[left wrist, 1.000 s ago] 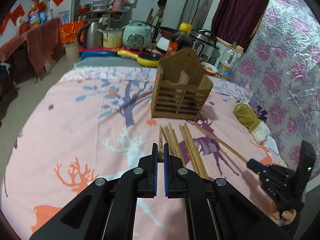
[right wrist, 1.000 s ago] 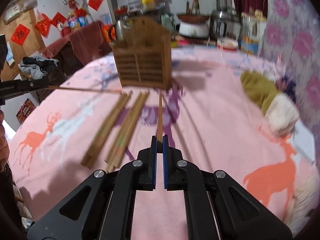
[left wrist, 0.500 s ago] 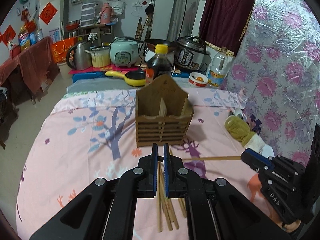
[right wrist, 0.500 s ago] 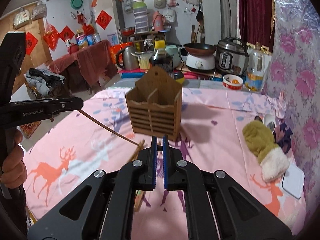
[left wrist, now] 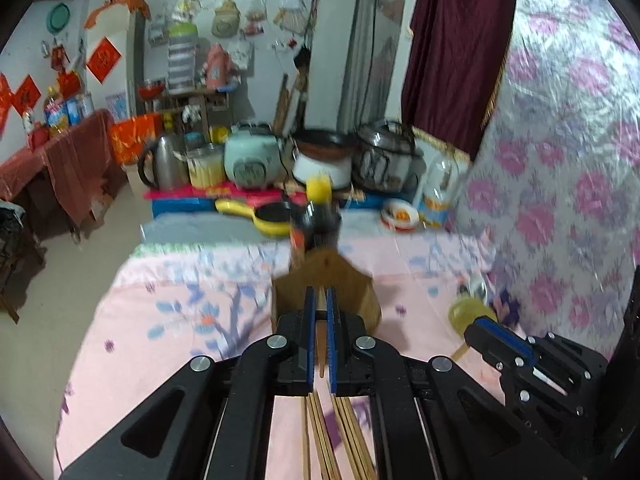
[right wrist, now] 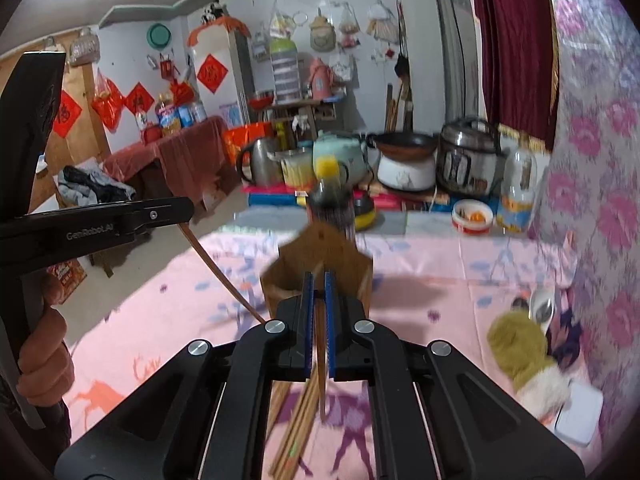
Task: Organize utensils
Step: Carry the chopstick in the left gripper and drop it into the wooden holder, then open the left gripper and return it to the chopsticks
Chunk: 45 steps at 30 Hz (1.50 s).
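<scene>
Each gripper is clamped on 1 chopstick, and the move ahead seems to turn on how those sticks line up with the wooden holder point(right wrist: 316, 268), which stands upright on the cloth straight ahead of both. The right gripper point(right wrist: 318, 322) pinches its chopstick point(right wrist: 321, 384) between the blue pads, long axis running fore and aft along the fingers and hanging down toward the camera. The left gripper point(left wrist: 319, 328) holds its chopstick point(right wrist: 218, 274) likewise; from the right wrist view that stick slants down from the jaws toward the holder's left side, its lower end hidden behind the fingers. Both grippers look about equally near the holder, so I cannot say which leads. The remaining chopsticks point(left wrist: 336, 440) lie loose on the tablecloth point(right wrist: 440, 280) below the jaws, roughly parallel, pointing toward the holder. The cloth is pink with deer and tree prints; a yellow mitten point(right wrist: 520, 348) rests to the right. Beyond stand a dark bottle point(right wrist: 330, 204), rice cookers and a kettle.
</scene>
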Tool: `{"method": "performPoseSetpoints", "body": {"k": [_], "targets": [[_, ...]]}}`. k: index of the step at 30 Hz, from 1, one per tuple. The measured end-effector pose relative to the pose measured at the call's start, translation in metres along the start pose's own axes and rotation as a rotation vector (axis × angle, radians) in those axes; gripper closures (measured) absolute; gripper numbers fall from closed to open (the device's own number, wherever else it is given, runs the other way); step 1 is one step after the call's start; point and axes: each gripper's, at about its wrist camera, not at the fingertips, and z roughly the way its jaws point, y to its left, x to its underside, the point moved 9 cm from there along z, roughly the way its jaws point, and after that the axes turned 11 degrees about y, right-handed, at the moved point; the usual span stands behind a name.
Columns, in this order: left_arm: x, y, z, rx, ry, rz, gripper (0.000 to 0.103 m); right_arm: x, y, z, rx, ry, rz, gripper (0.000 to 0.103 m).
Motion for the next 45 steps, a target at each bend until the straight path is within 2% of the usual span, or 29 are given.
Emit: {"method": "performPoseSetpoints", "body": {"k": [4, 8, 13, 16, 17, 19, 20, 21, 22, 24, 28, 30, 35, 39, 42, 43, 45], "targets": [[-0.038, 0.006, -0.007, -0.027, -0.070, -0.025, 0.098, -0.047, 0.000, -0.006, 0.011, -0.086, 0.025, 0.097], [-0.057, 0.018, 0.002, -0.048, -0.114, -0.056, 0.098, -0.084, -0.014, -0.004, 0.047, -0.200, 0.088, 0.097], [-0.039, 0.040, 0.061, -0.031, -0.047, -0.109, 0.097, -0.085, -0.044, 0.037, 0.050, -0.233, 0.203, 0.097], [-0.015, 0.057, 0.099, 0.006, 0.039, -0.162, 0.097, -0.066, -0.050, 0.078, 0.033, -0.141, 0.188, 0.094], [-0.009, 0.062, 0.106, 0.013, 0.054, -0.177, 0.093, -0.059, -0.051, 0.087, 0.035, -0.113, 0.176, 0.092], [0.001, 0.071, 0.110, 0.021, 0.061, -0.199, 0.068, -0.044, -0.056, 0.092, 0.057, -0.091, 0.176, 0.083], [0.005, 0.077, 0.107, 0.016, 0.050, -0.212, 0.046, -0.038, -0.059, 0.088, 0.048, -0.096, 0.184, 0.072], [0.008, 0.084, 0.103, 0.005, 0.030, -0.228, 0.037, -0.032, -0.061, 0.084, 0.047, -0.103, 0.191, 0.067], [0.012, 0.091, 0.097, -0.011, 0.009, -0.242, 0.036, -0.027, -0.063, 0.079, 0.054, -0.108, 0.193, 0.065], [0.018, 0.100, 0.090, -0.025, -0.004, -0.258, 0.033, -0.017, -0.067, 0.072, 0.057, -0.116, 0.195, 0.056], [0.040, 0.115, 0.073, -0.020, -0.019, -0.313, 0.023, 0.011, -0.072, 0.053, 0.064, -0.118, 0.213, 0.041], [0.056, 0.121, 0.066, -0.036, -0.022, -0.329, 0.018, 0.026, -0.072, 0.044, 0.070, -0.110, 0.214, 0.028], [0.106, 0.130, 0.061, -0.086, -0.002, -0.328, 0.015, 0.061, -0.065, 0.020, 0.084, -0.120, 0.222, 0.007], [0.158, 0.132, 0.075, -0.133, 0.073, -0.294, 0.013, 0.105, -0.059, 0.015, 0.069, -0.106, 0.217, 0.006], [0.199, 0.130, 0.090, -0.151, 0.189, -0.274, 0.013, 0.142, -0.054, 0.035, 0.074, 0.016, 0.184, 0.006], [0.208, 0.128, 0.093, -0.143, 0.217, -0.269, 0.013, 0.154, -0.051, 0.044, 0.064, 0.074, 0.176, 0.006], [0.222, 0.122, 0.096, -0.108, 0.257, -0.252, 0.013, 0.162, -0.050, 0.052, 0.052, 0.118, 0.184, 0.006]]}}
